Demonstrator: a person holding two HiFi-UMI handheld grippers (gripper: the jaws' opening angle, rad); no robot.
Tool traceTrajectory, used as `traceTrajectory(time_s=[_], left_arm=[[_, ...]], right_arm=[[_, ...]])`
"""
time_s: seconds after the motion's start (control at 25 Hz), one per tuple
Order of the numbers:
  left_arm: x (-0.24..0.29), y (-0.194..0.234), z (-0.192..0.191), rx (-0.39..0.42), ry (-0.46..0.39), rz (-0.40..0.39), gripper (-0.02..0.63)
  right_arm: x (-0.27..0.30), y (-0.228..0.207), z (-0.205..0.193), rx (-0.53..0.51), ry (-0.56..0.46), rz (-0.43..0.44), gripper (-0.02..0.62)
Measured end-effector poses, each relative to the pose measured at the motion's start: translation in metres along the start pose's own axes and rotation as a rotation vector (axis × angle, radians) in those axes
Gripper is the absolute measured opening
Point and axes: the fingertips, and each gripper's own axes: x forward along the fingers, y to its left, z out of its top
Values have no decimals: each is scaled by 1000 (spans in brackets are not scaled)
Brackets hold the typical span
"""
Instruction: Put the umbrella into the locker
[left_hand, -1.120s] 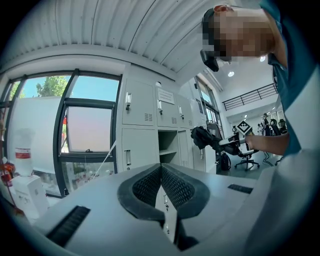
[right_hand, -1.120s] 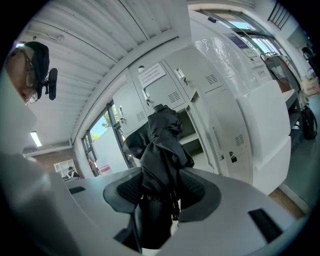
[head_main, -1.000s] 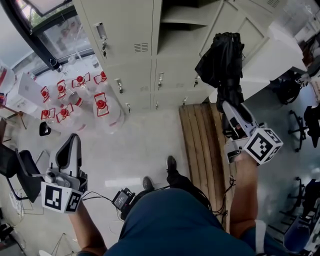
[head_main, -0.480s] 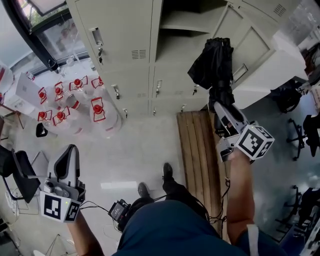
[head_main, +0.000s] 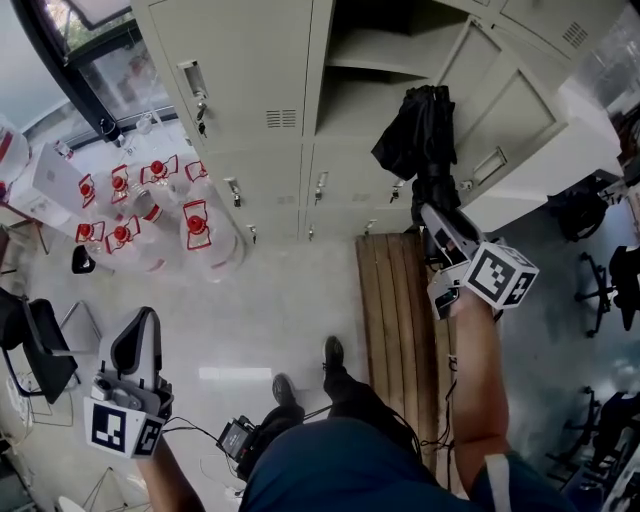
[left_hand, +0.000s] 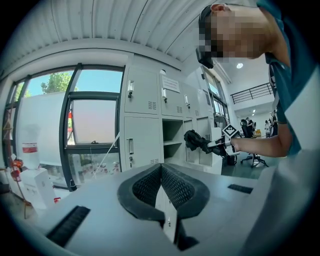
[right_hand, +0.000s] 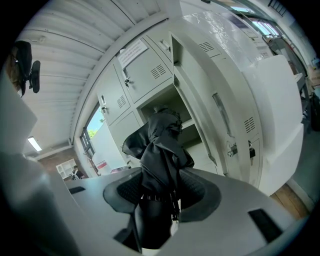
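A folded black umbrella (head_main: 420, 135) hangs in front of the open locker compartment (head_main: 372, 92), just below its shelf. My right gripper (head_main: 437, 222) is shut on the umbrella's lower part. In the right gripper view the umbrella (right_hand: 162, 150) rises from between the pads of the right gripper (right_hand: 160, 194) toward the open compartment (right_hand: 181, 116). The locker door (head_main: 510, 125) stands swung out to the right. My left gripper (head_main: 137, 338) hangs low at the left, shut, with nothing in it; its pads (left_hand: 172, 186) meet in the left gripper view.
A wooden slatted bench (head_main: 392, 300) lies on the floor in front of the lockers. Several water jugs with red caps (head_main: 150, 200) stand at the left by the window. Black chairs (head_main: 35, 350) are at the far left, office chairs (head_main: 605, 265) at the right.
The right gripper has carried the umbrella closer to the open locker compartment. The left gripper has sunk lower at the left of the head view.
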Motion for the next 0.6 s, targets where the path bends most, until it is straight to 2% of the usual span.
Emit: traceTrajectory(time_s=[0.36,0.6], left_arm=[[17,2,-14,-12,33,24,18],[36,-3,-14,-46,15,14,18]], right_arm=[[44,-27,-3,14,33,-3,199],[77,-42,-5,5,51,-6,199]])
